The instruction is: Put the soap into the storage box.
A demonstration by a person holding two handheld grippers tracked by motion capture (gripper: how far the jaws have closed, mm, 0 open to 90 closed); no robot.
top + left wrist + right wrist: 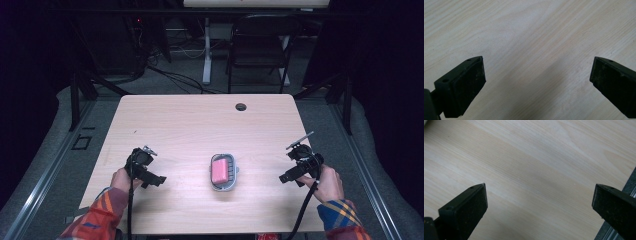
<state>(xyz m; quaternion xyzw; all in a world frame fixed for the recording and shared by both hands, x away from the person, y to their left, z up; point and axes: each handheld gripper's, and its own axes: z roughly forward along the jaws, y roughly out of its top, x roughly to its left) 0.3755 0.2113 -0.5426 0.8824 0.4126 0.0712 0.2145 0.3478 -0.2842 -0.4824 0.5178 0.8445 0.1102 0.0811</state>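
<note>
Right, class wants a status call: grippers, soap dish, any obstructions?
Left gripper open, empty. Right gripper open, empty. Pink soap in grey dish, mid-table between them, untouched. Nothing in the way.

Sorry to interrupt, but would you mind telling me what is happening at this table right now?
A person sits at a wooden table with a handheld gripper in each hand. A pink soap bar lies in a grey soap dish at the middle of the table, between the two. The left gripper and the right gripper are both open and hold nothing; each sits off to its own side of the dish, pointing inward, apart from it.
</note>
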